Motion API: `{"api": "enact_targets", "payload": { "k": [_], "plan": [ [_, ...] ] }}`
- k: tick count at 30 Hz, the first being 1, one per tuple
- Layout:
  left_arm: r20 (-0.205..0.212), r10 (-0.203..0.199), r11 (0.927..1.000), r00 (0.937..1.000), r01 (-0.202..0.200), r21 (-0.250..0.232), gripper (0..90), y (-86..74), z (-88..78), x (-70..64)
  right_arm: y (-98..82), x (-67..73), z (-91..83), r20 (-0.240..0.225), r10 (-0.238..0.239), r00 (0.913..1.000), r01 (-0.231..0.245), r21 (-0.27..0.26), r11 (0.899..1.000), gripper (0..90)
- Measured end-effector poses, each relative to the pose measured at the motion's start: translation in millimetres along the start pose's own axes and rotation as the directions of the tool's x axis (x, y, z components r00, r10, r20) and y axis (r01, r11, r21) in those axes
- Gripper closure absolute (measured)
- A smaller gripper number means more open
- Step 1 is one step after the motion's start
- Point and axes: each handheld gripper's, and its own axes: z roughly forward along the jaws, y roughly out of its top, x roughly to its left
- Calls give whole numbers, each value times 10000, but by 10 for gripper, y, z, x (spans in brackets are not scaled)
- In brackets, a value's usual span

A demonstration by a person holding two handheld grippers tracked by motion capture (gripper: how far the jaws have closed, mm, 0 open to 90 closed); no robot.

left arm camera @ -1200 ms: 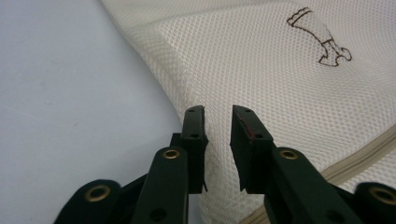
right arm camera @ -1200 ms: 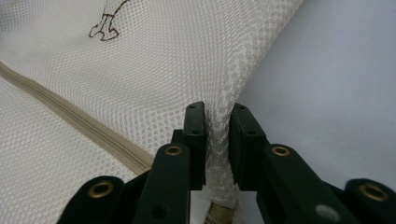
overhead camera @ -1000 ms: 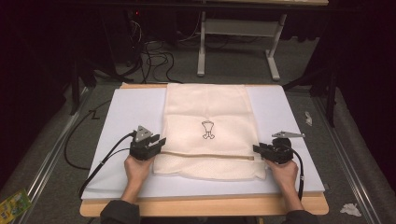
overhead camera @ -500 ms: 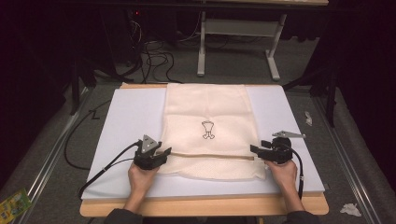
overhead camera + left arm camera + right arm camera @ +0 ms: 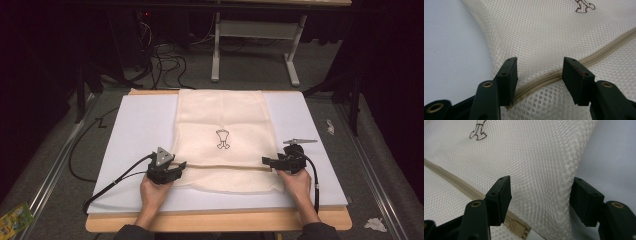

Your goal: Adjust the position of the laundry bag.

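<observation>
Cream mesh bag [image 5: 222,137] lies lengthwise away from the person, zipper [image 5: 225,167] crosswise; both grippers released.

Both forearms come in from the near edge, each hand wrapped around a gripper held low and level. The left gripper [image 5: 176,169] points right and its jaws, spread apart, have just been opening. The right gripper [image 5: 267,161] points left, jaws spread wide, pressing on nothing.

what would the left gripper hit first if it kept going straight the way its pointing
Probably the mesh bag: the left gripper has open jaws straddling the zipper, so the mesh just past that seam looks first in line, though depth is hard to judge.
</observation>
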Motion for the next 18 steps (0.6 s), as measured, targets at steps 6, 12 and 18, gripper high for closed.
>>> {"api": "enact_targets", "payload": {
  "k": [6, 12, 18],
  "plan": [
    [-27, -345, 9980, 9994, 345, 525, 460, 17, 52, 32, -19, 30, -33, -88, -218, 9997, 221, 278, 9994, 379],
    [-48, -360, 9979, 9993, 362, 538, 458, 17, 59, 31, -73, 48, -98, -7, -329, 9995, 329, 474, 9983, 383],
    [22, -372, 9973, 9993, 370, 633, 461, 20, 67, 39, -27, 115, -35, -356, -270, 9990, 289, 543, 9981, 432]
  ]
}}
